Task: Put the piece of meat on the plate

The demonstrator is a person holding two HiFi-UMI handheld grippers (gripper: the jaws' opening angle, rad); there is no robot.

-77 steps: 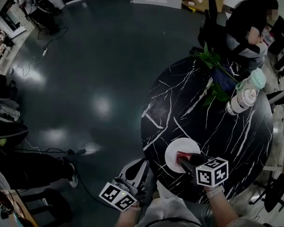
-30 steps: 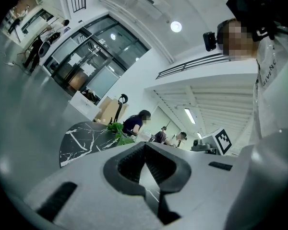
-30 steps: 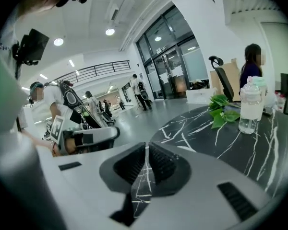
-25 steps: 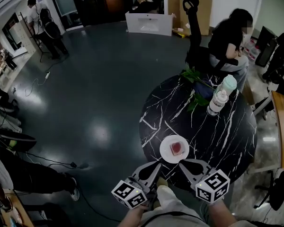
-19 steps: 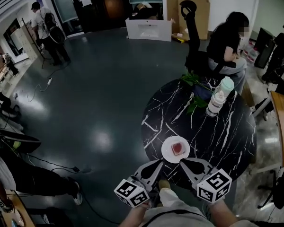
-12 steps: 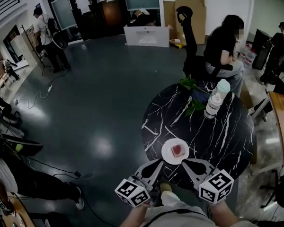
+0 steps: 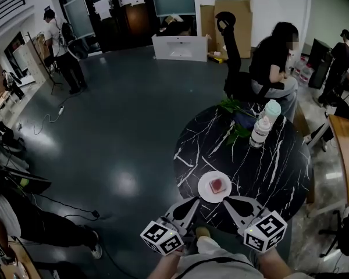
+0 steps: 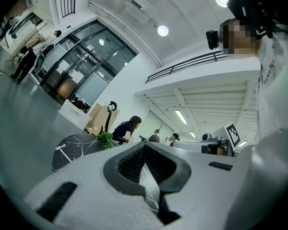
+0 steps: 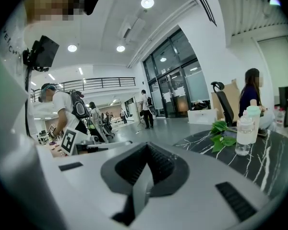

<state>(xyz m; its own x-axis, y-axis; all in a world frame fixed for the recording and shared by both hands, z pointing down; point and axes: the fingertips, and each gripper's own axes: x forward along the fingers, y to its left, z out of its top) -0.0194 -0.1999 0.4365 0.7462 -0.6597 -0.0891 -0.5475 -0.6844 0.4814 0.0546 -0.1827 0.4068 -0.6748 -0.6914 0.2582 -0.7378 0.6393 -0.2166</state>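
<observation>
The red piece of meat (image 7: 219,185) lies on the white plate (image 7: 205,189), near the front edge of the round black marble table (image 7: 279,167). Both grippers hover just short of that edge, apart from the plate. My left gripper (image 7: 194,201) is shut and holds nothing. My right gripper (image 7: 227,200) is also shut and empty. In the left gripper view the left gripper (image 8: 145,146) has its pads meeting at the tips. The right gripper (image 9: 147,147) looks the same in the right gripper view. Neither of these two views shows the plate or the meat.
A water bottle (image 7: 258,131), a green-lidded cup (image 7: 272,110) and a leafy plant (image 7: 235,121) stand at the table's far side. Behind them a person (image 7: 273,57) sits beside an office chair (image 7: 230,39). A wooden table (image 7: 346,156) is at the right.
About three seconds ago my right gripper was over the plate on the meat. It has since let go and drawn back; both grippers have risen a little and the meat lies free.
</observation>
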